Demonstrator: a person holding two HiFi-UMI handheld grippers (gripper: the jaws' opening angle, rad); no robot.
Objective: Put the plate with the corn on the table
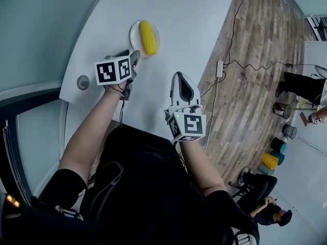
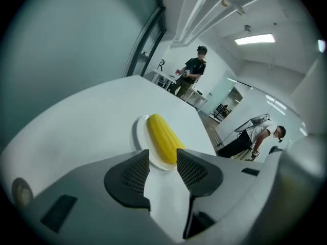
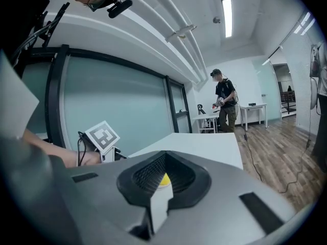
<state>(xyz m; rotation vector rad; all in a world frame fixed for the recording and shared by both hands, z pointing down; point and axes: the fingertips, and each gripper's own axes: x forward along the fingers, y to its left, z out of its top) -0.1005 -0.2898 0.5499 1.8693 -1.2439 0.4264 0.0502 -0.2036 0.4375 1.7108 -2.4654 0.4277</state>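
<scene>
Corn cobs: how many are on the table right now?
1: one corn cob lying on the white plate on the table, just beyond the left gripper. None seems hidden.

Bright ceiling lights [image 2: 254, 39] glare; fisheye edges darken, blur.

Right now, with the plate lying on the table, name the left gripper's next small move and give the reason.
Probably draw the left gripper straight back from the plate. Its jaws stand apart, gripping nothing, the rim at their tips, and the plate with the corn cob lies flat on the white table, so placing looks done.
</scene>
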